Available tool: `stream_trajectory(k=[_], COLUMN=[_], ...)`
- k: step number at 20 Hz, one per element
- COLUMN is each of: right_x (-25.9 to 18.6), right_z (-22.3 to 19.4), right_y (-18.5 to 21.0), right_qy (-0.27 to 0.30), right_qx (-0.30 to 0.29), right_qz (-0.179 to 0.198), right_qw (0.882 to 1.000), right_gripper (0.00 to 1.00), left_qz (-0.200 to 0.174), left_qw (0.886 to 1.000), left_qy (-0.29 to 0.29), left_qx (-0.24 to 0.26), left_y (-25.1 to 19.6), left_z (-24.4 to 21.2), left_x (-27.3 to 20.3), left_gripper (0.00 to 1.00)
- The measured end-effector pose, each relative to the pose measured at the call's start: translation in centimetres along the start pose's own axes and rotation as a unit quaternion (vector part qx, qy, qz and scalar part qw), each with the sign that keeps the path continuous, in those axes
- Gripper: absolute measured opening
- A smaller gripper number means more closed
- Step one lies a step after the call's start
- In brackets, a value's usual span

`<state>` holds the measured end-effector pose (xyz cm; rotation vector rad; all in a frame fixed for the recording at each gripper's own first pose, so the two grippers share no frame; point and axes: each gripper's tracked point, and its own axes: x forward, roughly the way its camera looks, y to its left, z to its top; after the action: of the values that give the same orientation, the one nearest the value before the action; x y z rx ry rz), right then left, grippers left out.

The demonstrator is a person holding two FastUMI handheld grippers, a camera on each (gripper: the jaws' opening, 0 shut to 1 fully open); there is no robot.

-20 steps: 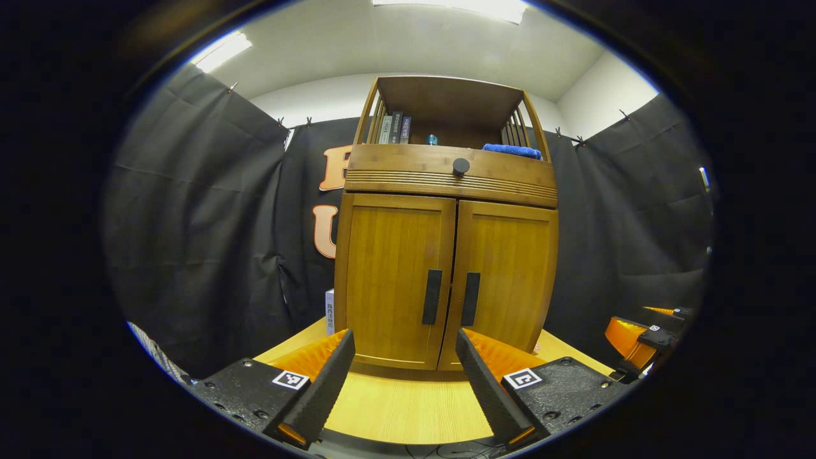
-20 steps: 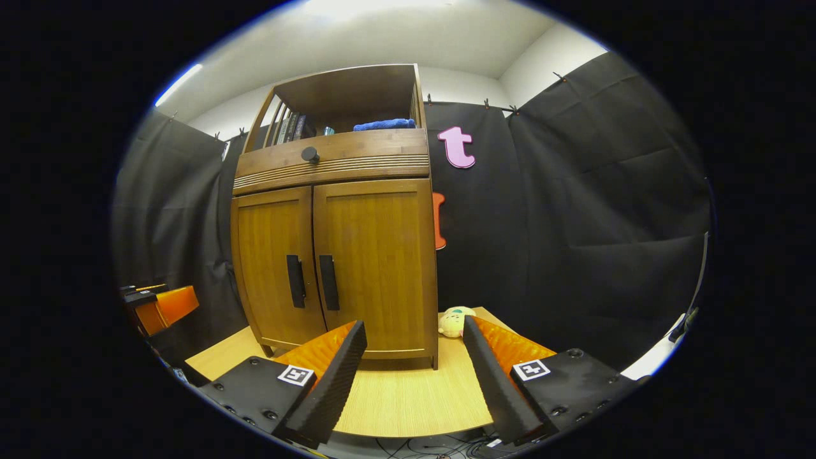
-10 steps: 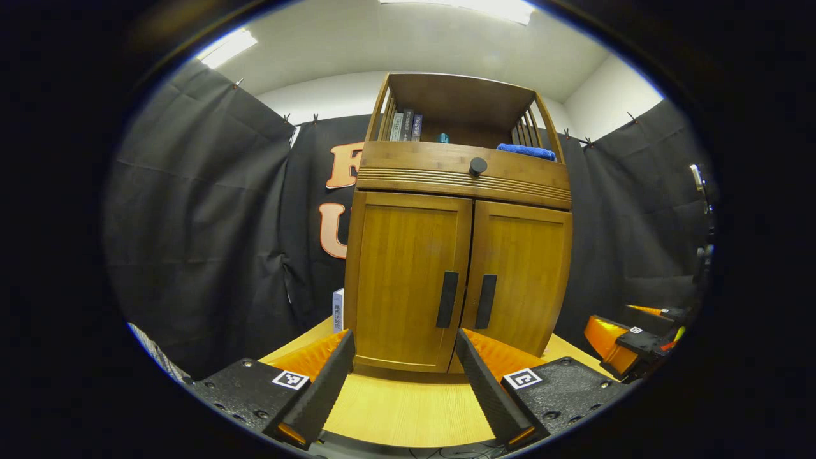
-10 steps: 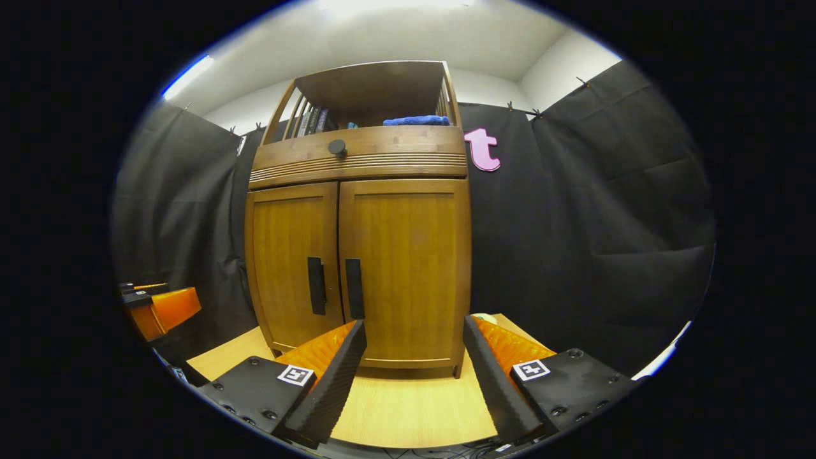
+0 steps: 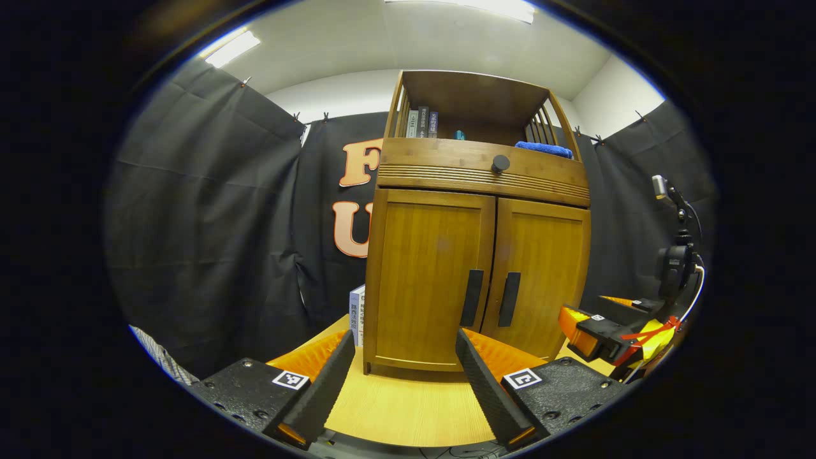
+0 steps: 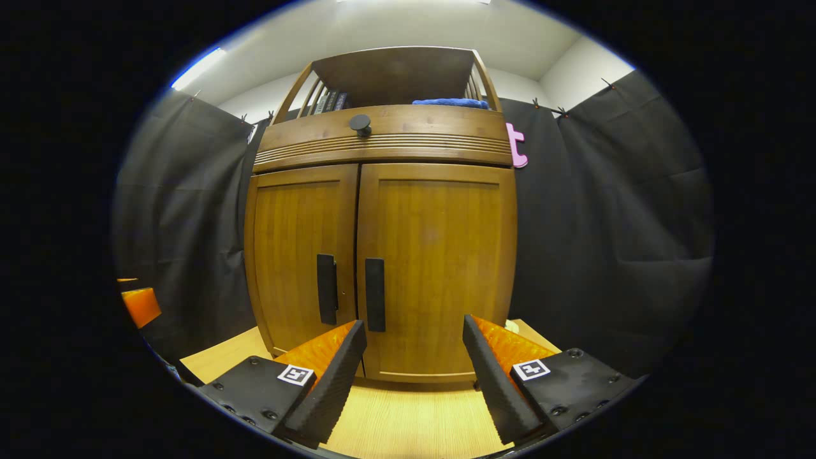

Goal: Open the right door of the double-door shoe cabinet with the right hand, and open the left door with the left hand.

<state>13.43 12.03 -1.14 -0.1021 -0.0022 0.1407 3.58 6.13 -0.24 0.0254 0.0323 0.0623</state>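
With both doors (image 6: 440, 268) shut, I hold my right gripper (image 6: 414, 376) spread before the right handle (image 6: 375, 294) for approach; my left gripper (image 5: 405, 382), spread, faces the left handle (image 5: 472, 298)

Brown wood-grain shoe cabinet (image 6: 382, 242), black handles (image 6: 375, 294), blue cloth (image 6: 449, 102), pale table (image 5: 408, 414).

Black cloth walls (image 5: 204, 223), white ceiling (image 5: 382, 44), wooden tabletop (image 5: 408, 408)

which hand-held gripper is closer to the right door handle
Right. The right hand-held gripper sits just below and right of the right door handle; the left hand-held gripper hangs farther back, facing the left door.
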Motion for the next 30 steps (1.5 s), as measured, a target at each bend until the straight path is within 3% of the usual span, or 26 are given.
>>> stream_trajectory(k=[2,3,12,19,24,26,27,30], right_x=[1.6,2.4,8.3,12.9,15.0,15.2,15.4,15.7], right_z=[0.1,0.1,-1.0,-2.2,-3.0,-3.5,-3.8,-4.3], right_y=[0.8,1.2,4.2,4.4,4.8,5.0,5.0,4.8], right_qy=[-0.001,-0.002,0.008,0.019,0.028,0.036,0.040,0.047], right_qx=[-0.001,-0.002,0.004,0.005,0.004,0.007,0.007,0.009], right_qz=[0.005,0.007,0.023,0.009,0.007,0.008,0.007,0.002], right_qw=[1.000,1.000,1.000,1.000,1.000,0.999,0.999,0.999], right_gripper=[0.92,0.98,0.98,0.98,0.87,0.89,0.79,0.60], left_qz=[0.005,0.009,0.040,0.063,0.070,0.074,0.076,0.082], left_qw=[1.000,1.000,0.999,0.998,0.997,0.997,0.997,0.996], left_qy=[0.003,0.004,0.006,0.006,0.017,0.018,0.018,0.020], left_qx=[0.001,0.003,0.006,0.014,0.014,0.013,0.014,0.015], left_y=[0.8,1.2,4.8,7.1,8.2,8.6,8.8,9.3], left_z=[-0.1,-0.1,-0.4,-0.4,-1.1,-1.2,-1.2,-1.3], left_x=[0.1,0.2,1.3,2.1,2.2,2.3,2.3,2.3], left_gripper=[0.94,0.96,0.94,0.94,0.96,0.96,0.96,0.94])
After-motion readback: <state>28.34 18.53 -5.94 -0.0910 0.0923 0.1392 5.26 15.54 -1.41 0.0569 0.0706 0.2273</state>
